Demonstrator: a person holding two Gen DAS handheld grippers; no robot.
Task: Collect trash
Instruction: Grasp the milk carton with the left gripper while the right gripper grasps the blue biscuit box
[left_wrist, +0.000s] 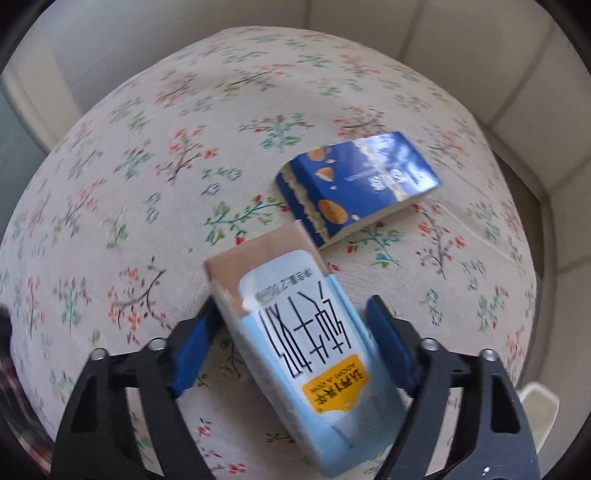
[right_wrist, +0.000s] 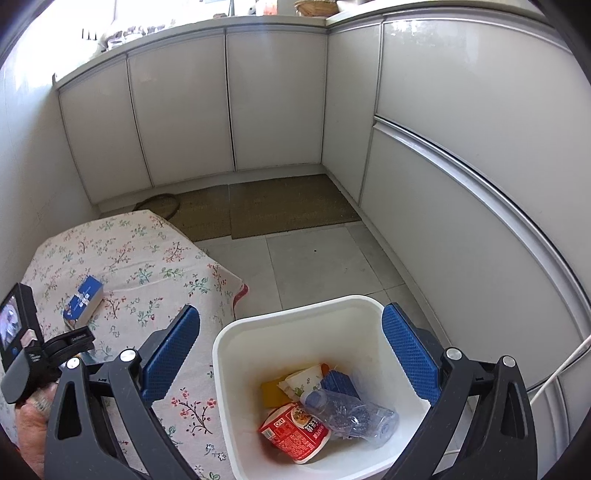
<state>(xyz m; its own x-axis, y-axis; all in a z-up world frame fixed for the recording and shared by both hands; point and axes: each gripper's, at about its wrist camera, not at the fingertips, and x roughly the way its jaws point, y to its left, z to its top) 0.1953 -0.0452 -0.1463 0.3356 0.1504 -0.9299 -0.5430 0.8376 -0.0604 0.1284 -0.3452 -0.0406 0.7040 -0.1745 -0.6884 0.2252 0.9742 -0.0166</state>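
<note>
Only the left wrist view shows the pale blue and brown milk carton (left_wrist: 295, 332) with large black Chinese characters and a yellow label; it lies lower centre on the floral tablecloth (left_wrist: 147, 184), between the blue pads of the left gripper (left_wrist: 293, 321). The left pad touches its edge, the right pad stands just apart, so the claw is not yet clamped. Above and right of it lies a flat blue cardboard biscuit box (left_wrist: 360, 184), its near corner almost touching the carton. The right wrist view alone shows the white square plastic bin (right_wrist: 258, 332) at lower centre, holding a red instant-food cup (right_wrist: 291, 432), a crushed clear plastic bottle (right_wrist: 351, 410) and other wrappers. The right gripper (right_wrist: 291, 354) hangs above it, wide open and empty. At left the blue box (right_wrist: 83, 301) appears again, beside a hand (right_wrist: 31, 428) holding the other gripper's black handle and small screen (right_wrist: 14, 325). White cabinets (right_wrist: 277, 99) and a brown floor mat (right_wrist: 288, 206) fill the background.
</note>
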